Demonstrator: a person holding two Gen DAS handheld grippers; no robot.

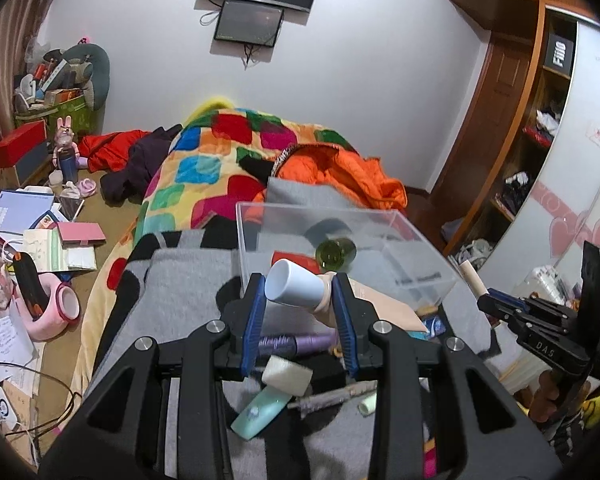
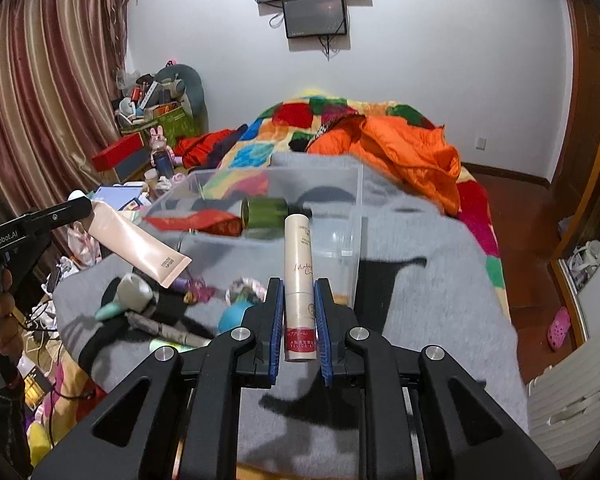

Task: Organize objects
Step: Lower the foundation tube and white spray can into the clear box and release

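Observation:
My left gripper is shut on a beige squeeze tube with a white cap, held above the grey blanket just in front of a clear plastic box. The same tube shows at the left of the right wrist view, slanting down from the left gripper. My right gripper is shut on a cream stick tube with a red band, pointing at the clear box. The box holds a green jar and a red packet.
Loose cosmetics lie on the grey blanket: a mint tube, a white sponge, a purple mascara, a grey stick. An orange jacket and patchwork quilt lie beyond the box. Cluttered floor at left.

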